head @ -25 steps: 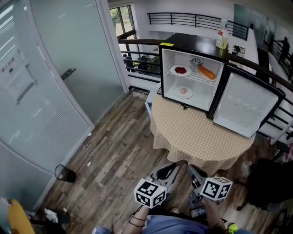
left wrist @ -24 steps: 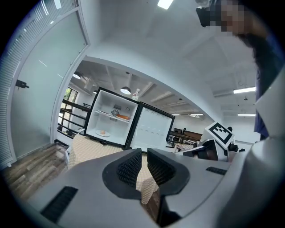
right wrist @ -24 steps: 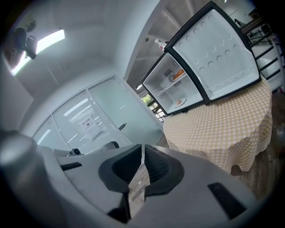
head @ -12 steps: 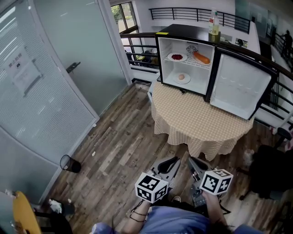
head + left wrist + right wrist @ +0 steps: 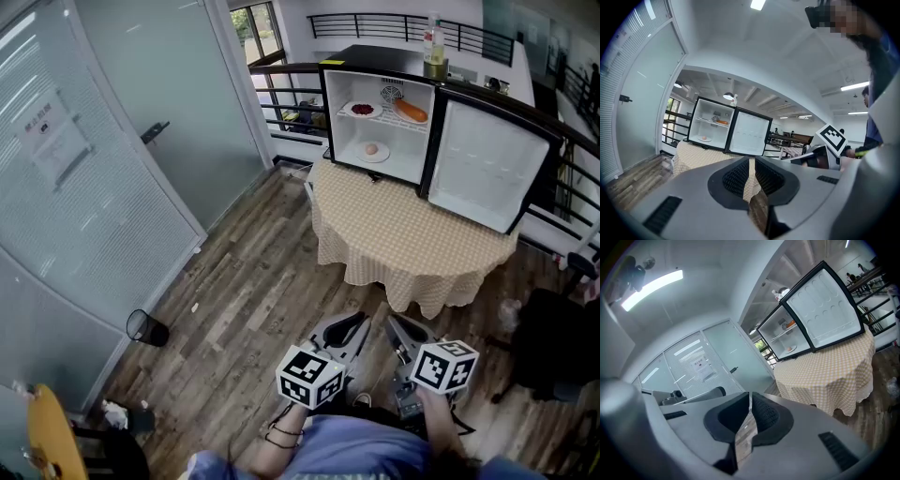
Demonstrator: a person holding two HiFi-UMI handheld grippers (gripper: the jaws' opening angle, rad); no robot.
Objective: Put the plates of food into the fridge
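Note:
The small black fridge (image 5: 384,122) stands open on the round table with the checked cloth (image 5: 412,244), its door (image 5: 483,164) swung out to the right. Inside, a plate of red food (image 5: 362,110) and an orange piece of food (image 5: 410,111) sit on the upper shelf, and a plate with a pale round item (image 5: 372,150) sits on the fridge floor. My left gripper (image 5: 360,319) and right gripper (image 5: 393,324) hang side by side over the wooden floor, well short of the table. Both are shut with nothing held. The fridge (image 5: 729,133) (image 5: 806,329) shows far off in both gripper views.
A frosted glass wall with a door handle (image 5: 155,131) runs along the left. A black bin (image 5: 147,328) stands by it. A bottle (image 5: 432,45) is on the fridge top. A dark chair (image 5: 558,356) is at the right, and railings run behind the table.
The fridge and table have slid up and away in the head view, so I stand farther back from them. Both grippers keep their place and stay shut.

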